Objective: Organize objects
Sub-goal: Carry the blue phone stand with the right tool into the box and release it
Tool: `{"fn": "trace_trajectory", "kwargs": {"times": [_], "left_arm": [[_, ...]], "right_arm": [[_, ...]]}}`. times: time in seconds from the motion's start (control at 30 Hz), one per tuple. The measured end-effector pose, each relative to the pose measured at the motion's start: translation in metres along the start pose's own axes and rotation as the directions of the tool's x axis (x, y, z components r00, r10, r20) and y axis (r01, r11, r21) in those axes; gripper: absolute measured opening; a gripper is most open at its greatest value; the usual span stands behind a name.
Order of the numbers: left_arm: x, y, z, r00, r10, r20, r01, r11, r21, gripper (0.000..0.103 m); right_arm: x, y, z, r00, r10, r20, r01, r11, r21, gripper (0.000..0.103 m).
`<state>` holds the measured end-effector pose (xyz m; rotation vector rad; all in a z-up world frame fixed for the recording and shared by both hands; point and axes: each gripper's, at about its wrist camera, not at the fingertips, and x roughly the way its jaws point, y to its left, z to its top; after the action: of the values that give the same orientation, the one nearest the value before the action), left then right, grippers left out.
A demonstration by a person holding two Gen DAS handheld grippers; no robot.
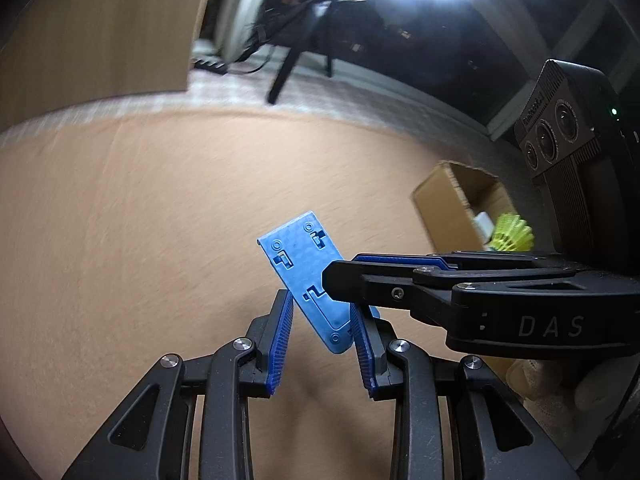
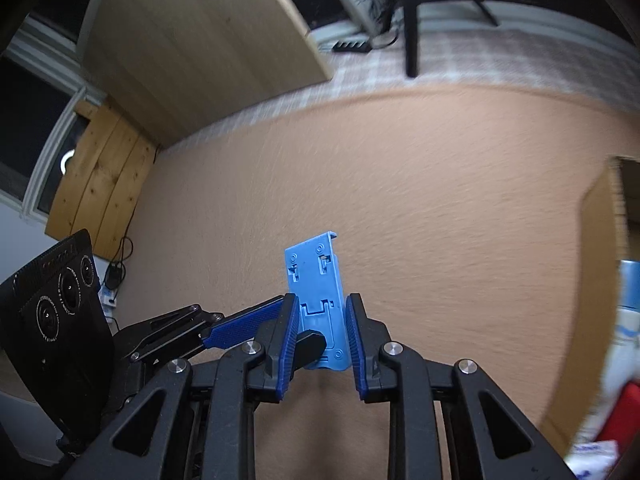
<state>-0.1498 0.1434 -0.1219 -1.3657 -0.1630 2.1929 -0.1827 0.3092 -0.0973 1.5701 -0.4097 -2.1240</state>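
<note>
A flat blue plastic plate [image 1: 308,276] with slots and screw bosses is held in the air above the tan carpet. It stands between the blue pads of my left gripper [image 1: 322,308], whose right pad touches its lower edge. My right gripper [image 1: 340,270] reaches in from the right and its fingers close on the plate's side. In the right wrist view the plate [image 2: 318,300] stands upright between my right gripper's [image 2: 322,312] pads, and the left gripper's fingers [image 2: 240,326] come in from the left and touch its base.
An open cardboard box [image 1: 460,200] on the carpet at right holds a yellow shuttlecock [image 1: 512,236] and a white item. The box's wall [image 2: 600,280] fills the right edge of the right wrist view, with blue, white and red packages [image 2: 624,360]. A wooden panel [image 2: 200,40] and a tripod leg [image 1: 288,68] stand behind.
</note>
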Motion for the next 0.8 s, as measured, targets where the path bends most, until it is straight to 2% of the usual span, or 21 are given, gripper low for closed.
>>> {"fn": "trace_trajectory", "kwargs": {"times": [0.47,0.8], "left_arm": [[0.031,-0.117,0.034,0.996,-0.088,-0.006,0.088,0.983,0.16,0.032],[0.077,-0.188,0.049,0.991,-0.122,-0.051,0.131,0.962,0.24,0.032]], "right_arm": [[-0.09,-0.081,-0.014,0.987,-0.07,0.147,0.052,0.991,0.123,0.022],[-0.128,-0.14,-0.022,0.972,-0.143,0.186,0.106,0.975,0.195,0.024]]}}
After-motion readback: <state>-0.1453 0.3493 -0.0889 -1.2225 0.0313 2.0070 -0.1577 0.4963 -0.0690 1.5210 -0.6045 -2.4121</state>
